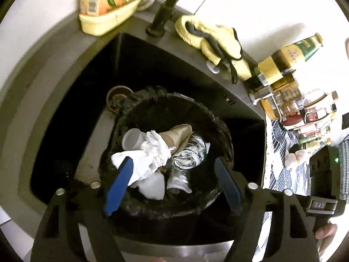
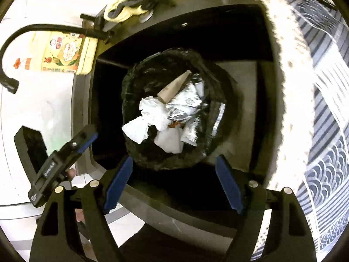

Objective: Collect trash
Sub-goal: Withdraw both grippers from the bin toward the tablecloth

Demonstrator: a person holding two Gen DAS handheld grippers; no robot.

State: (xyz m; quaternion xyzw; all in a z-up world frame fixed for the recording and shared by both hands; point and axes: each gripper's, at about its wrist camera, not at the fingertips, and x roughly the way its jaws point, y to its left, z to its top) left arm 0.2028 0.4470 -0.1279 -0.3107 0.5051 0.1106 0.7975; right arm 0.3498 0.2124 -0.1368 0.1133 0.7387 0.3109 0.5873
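Observation:
A round bin lined with a black bag (image 1: 213, 118) (image 2: 130, 83) stands in a dark sink. Inside it lie crumpled white tissues (image 1: 152, 150) (image 2: 152, 111), a white cup (image 1: 132, 138), a brown paper cone (image 1: 176, 135) (image 2: 174, 86) and silver foil wrappers (image 1: 189, 152) (image 2: 185, 104). My left gripper (image 1: 173, 185) hangs open just above the bin's near rim, nothing between its blue pads. My right gripper (image 2: 173, 185) is open too, empty, held short of the bin's near side. A blue pad (image 2: 87, 139) of the left gripper shows at the sink's left edge.
A yellow detergent bottle (image 1: 104, 2) (image 2: 65, 52), a black tap (image 1: 165, 11) and yellow gloves (image 1: 213, 43) sit on the sink's rim (image 1: 65, 50). Several bottles and jars (image 1: 290, 65) crowd the right counter on a blue-patterned cloth (image 2: 322, 109). The drain (image 1: 118, 98) lies beside the bin.

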